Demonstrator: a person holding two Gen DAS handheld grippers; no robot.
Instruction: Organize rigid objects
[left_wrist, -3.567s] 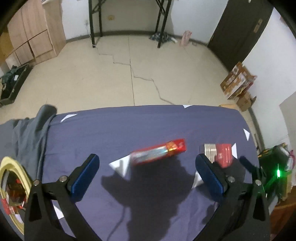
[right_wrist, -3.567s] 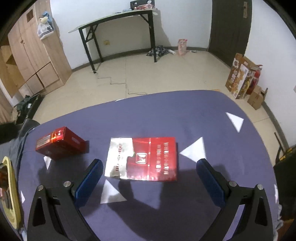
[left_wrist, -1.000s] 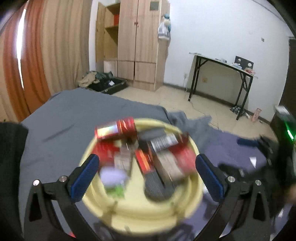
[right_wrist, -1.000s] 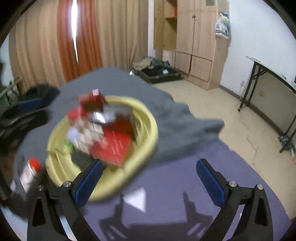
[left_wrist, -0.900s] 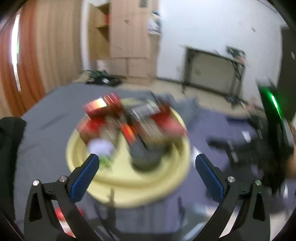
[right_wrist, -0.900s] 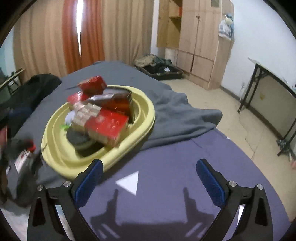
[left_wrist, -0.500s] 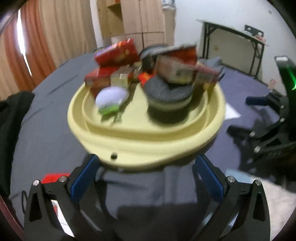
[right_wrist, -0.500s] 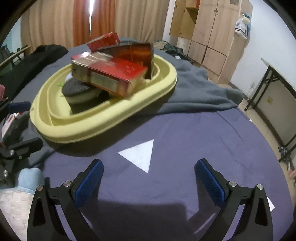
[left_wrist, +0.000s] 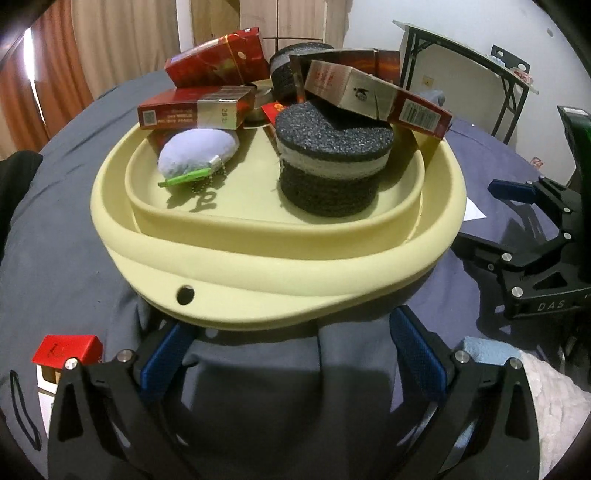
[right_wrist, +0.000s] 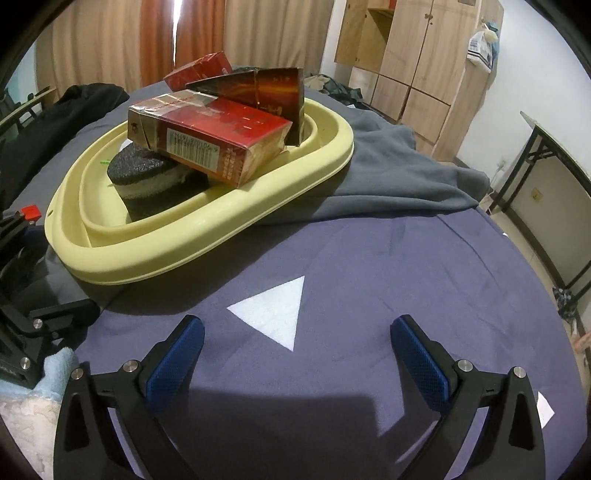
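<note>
A pale yellow tray (left_wrist: 258, 273) sits on the bed, filled with several red cartons (left_wrist: 195, 110), a dark round sponge stack (left_wrist: 332, 170) and a lilac pouch (left_wrist: 195, 151). My left gripper (left_wrist: 291, 354) is open and empty, low at the tray's near rim. My right gripper (right_wrist: 295, 350) is open and empty over the purple sheet, to the right of the tray (right_wrist: 207, 236). A red carton (right_wrist: 207, 136) lies on the sponge stack (right_wrist: 147, 173). The right gripper also shows in the left wrist view (left_wrist: 532, 236).
A grey cloth (right_wrist: 399, 184) lies under and behind the tray. A small red and white box (left_wrist: 59, 358) sits at the left gripper's left. Black clothing (right_wrist: 74, 107) lies at the far left. White triangles (right_wrist: 273, 314) mark the purple sheet.
Both grippers have swung from the two red packs on the sheet to the yellow tray and dropped low beside it. In the last half second both moved only slightly closer.
</note>
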